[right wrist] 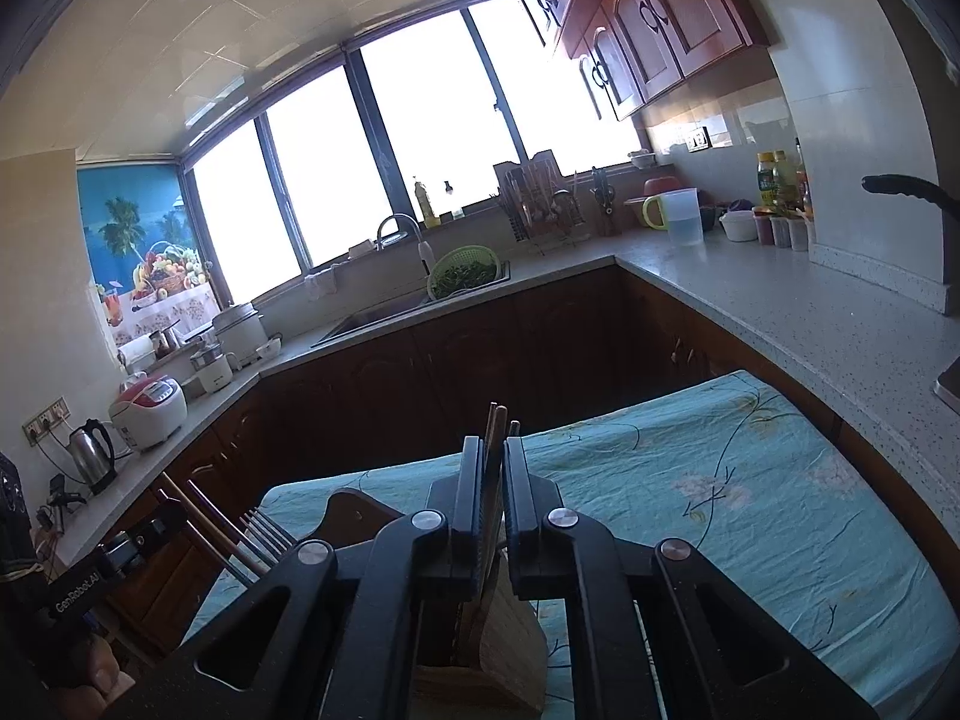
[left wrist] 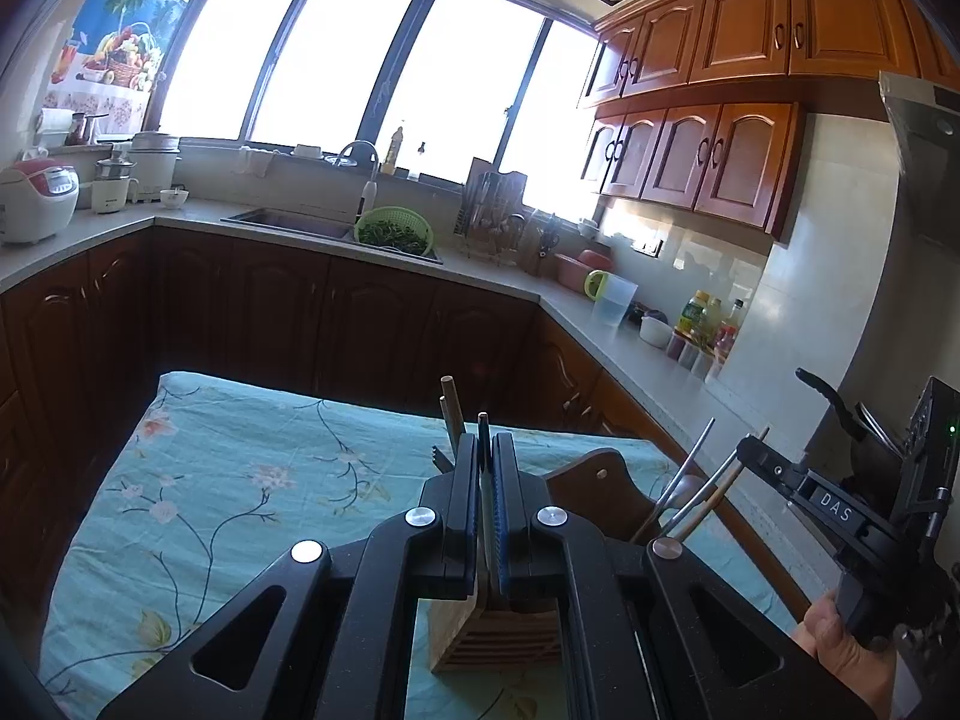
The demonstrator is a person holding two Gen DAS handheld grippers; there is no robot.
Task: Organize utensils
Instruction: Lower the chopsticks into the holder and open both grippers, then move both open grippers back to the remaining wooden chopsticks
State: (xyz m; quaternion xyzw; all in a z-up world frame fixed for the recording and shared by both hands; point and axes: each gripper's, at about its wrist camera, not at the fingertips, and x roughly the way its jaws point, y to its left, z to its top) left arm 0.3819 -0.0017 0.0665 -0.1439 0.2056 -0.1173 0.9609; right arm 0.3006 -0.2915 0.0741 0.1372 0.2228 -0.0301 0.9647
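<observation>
My left gripper (left wrist: 485, 444) is shut on a thin dark utensil handle (left wrist: 483, 420) that stands up between its pads. Right below it is a slatted wooden utensil holder (left wrist: 498, 639) with a dark wooden back (left wrist: 600, 477). Wooden chopsticks (left wrist: 451, 405) and fork tines (left wrist: 441, 456) poke up beside the left finger. My right gripper (right wrist: 493, 450) is shut on brown chopsticks (right wrist: 497, 420) over the same holder (right wrist: 504, 630). In the left wrist view the right gripper (left wrist: 750, 450) sits among metal and wooden sticks (left wrist: 690, 480). In the right wrist view the left gripper (right wrist: 171, 513) is beside a fork (right wrist: 270, 531).
The holder stands on a table under a teal floral cloth (left wrist: 240, 480), close to its right edge. A grey counter (right wrist: 780, 300) wraps around with a sink, a green colander (left wrist: 393, 231), a rice cooker (left wrist: 36, 198), a kettle (right wrist: 90, 450), a jug (right wrist: 681, 216) and bottles.
</observation>
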